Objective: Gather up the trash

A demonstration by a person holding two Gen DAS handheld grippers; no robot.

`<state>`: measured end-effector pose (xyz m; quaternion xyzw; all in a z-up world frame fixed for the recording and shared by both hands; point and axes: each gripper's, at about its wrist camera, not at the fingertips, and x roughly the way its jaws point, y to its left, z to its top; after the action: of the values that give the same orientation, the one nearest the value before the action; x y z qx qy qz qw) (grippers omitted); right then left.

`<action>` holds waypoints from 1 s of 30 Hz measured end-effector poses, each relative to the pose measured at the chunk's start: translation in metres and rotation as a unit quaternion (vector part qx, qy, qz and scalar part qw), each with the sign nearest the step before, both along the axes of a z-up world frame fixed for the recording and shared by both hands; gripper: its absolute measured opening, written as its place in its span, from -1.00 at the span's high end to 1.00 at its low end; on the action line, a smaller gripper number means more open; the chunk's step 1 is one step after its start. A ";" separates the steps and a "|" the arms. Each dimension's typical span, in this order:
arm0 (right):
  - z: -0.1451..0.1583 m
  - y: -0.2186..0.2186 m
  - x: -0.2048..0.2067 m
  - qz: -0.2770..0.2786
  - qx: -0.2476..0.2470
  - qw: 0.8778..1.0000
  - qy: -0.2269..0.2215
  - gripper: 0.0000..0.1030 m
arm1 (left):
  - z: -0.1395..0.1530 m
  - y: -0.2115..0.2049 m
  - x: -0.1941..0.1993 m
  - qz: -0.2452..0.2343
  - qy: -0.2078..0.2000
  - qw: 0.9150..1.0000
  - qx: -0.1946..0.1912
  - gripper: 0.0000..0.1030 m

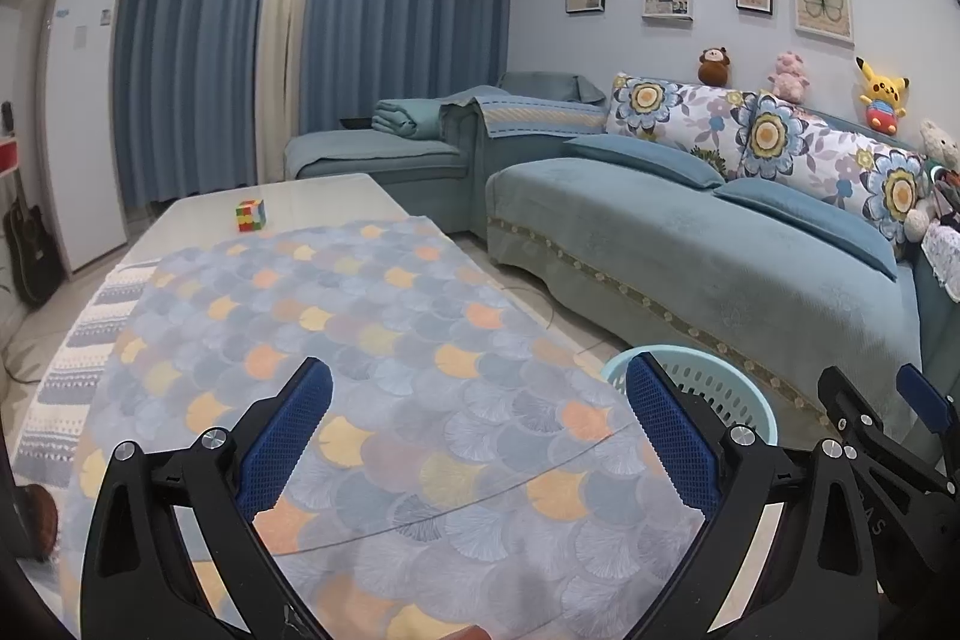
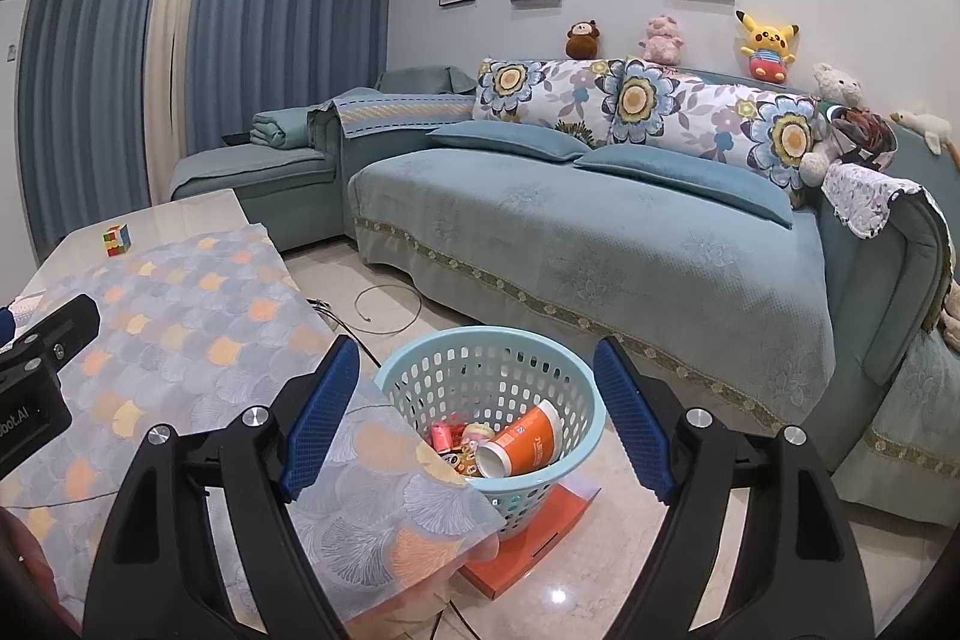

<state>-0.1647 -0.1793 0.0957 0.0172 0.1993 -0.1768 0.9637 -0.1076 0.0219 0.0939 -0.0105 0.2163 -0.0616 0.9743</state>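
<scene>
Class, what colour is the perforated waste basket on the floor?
Light blue basket, clearest in the right wrist view.

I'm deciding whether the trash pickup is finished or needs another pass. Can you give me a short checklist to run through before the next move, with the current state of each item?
1. Left tool free: ok, jaws open, nothing between them.
2. Right tool free: ok, jaws open, nothing held.
3. Basket upright and reachable: ok, it stands on the floor beside the table corner, on an orange box.
4. Trash inside the basket: ok, an orange paper cup and wrappers lie in it.
5. Tablecloth free of trash: ok, only a puzzle cube sits on the bare far end.
6. Floor under the table: cannot tell, hidden.
</scene>
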 end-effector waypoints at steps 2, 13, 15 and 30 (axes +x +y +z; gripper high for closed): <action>0.000 0.000 0.000 0.000 0.001 1.000 0.000 -0.48 | 0.000 0.000 -0.001 0.002 -0.001 1.000 0.002 -0.85; -0.001 0.002 0.000 0.001 -0.004 1.000 0.001 -0.48 | 0.001 -0.006 -0.003 0.005 -0.003 1.000 0.016 -0.85; -0.001 0.002 0.000 0.001 -0.003 1.000 0.001 -0.48 | 0.001 -0.007 -0.003 0.005 -0.003 1.000 0.015 -0.85; -0.003 0.008 0.001 0.004 -0.005 1.000 0.005 -0.48 | 0.002 -0.006 -0.003 0.008 -0.004 1.000 0.018 -0.85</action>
<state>-0.1639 -0.1712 0.0926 0.0106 0.2031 -0.1737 0.9636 -0.1108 0.0155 0.0961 0.0052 0.2133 -0.0504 0.9757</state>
